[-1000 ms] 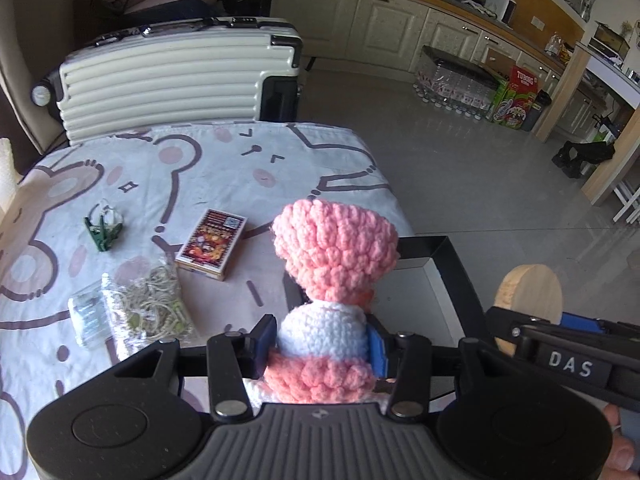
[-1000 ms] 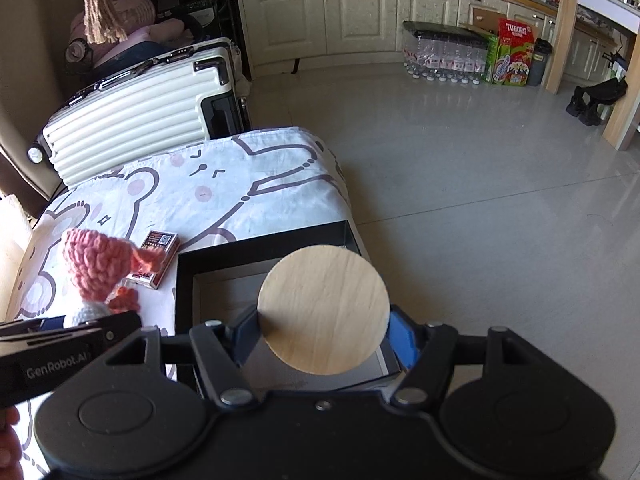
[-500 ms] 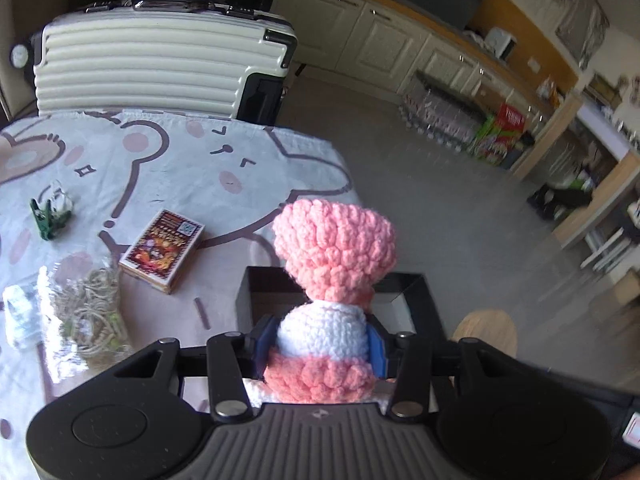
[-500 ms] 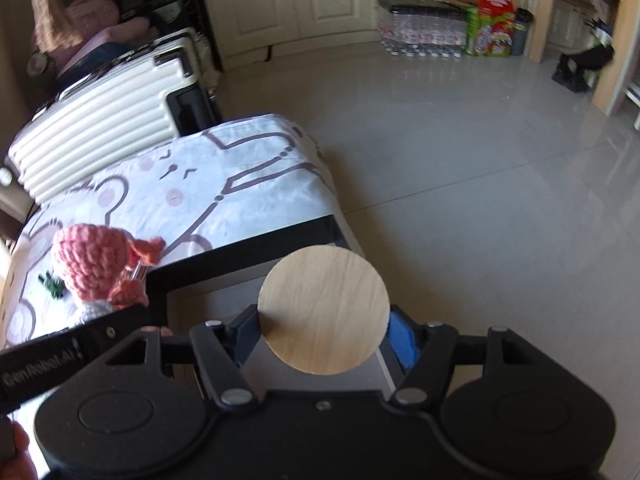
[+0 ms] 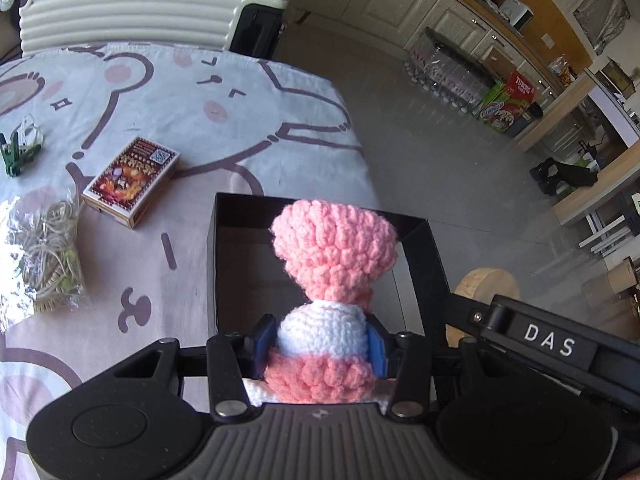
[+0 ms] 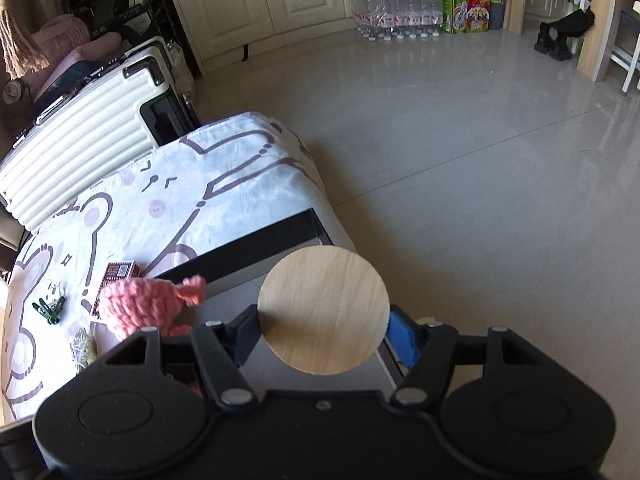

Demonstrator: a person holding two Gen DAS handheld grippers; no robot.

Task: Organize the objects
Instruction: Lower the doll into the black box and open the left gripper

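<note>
Left gripper (image 5: 322,338) clamps the crochet doll (image 5: 332,276) (base hidden) above the black box (image 5: 424,248); right gripper (image 6: 324,332) grips the wooden disc (image 6: 323,315).

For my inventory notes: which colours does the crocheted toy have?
Pink and white: the crocheted toy has a pink top, white middle and pink base, clearest in the left wrist view.

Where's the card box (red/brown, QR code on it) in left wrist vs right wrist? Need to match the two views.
Left wrist: the card box lies flat on the bear-print cloth, left of centre, beyond the bag of rubber bands.
Right wrist: the card box is at far left, partly hidden behind the pink crochet toy.
Shared landmark: the black box, just right of the card box in both views.
</note>
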